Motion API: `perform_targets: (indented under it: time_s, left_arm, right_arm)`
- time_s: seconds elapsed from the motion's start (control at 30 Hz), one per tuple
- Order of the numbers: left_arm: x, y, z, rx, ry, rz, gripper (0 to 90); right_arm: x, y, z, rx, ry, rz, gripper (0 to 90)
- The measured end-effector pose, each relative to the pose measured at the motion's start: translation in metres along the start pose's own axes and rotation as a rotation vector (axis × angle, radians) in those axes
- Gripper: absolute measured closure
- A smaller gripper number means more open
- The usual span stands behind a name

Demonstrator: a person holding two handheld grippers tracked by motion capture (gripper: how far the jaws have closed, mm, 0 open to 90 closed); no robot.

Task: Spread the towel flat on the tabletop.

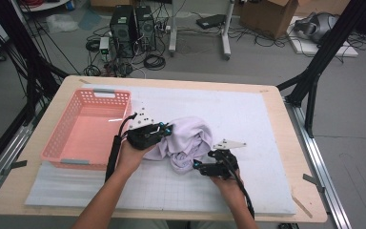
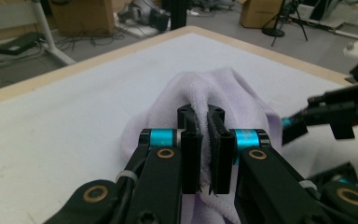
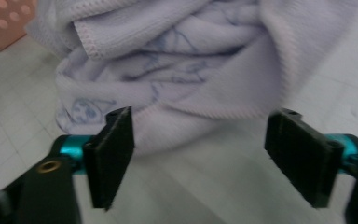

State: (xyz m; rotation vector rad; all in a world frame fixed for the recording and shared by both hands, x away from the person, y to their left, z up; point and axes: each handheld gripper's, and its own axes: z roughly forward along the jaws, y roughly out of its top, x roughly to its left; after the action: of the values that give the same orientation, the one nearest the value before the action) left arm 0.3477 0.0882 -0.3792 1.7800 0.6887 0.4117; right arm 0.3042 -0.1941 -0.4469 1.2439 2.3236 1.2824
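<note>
Since I mean to lift it, left tool [image 2: 200, 140] pinches towel [image 1: 186, 138] fold; right tool [image 3: 205, 158] gapes beside its near edge, holding nothing.

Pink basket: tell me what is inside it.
The pink basket looks empty in the high view; its bare floor shows. The left gripper and its cable cover the near right corner, so that part stays unseen.

**Open mat to the right, basket wall to the left**

The crumpled towel [image 1: 187, 140] lies mid-table, blocking the way between the left gripper [image 1: 167, 128] and the right gripper [image 1: 196, 164]. The pink basket [image 1: 83, 128] walls the left side. Bare white mat [image 1: 248, 114] lies open behind and right of the towel.
</note>
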Motion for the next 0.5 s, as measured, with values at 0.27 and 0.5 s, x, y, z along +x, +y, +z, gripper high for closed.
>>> perform_targets:
  time_s: [0.27,0.5]
  left_arm:
    - [0.008,0.006,0.0,-0.02,0.039,-0.035,85.3]
    - [0.012,0.005,-0.003,-0.025,0.062,-0.038,85.2]
  right_arm:
    - [0.009,0.007,0.012,0.07,0.021,-0.059,83.2]
    - [0.005,-0.016,-0.028,0.115,0.114,-0.103,84.3]
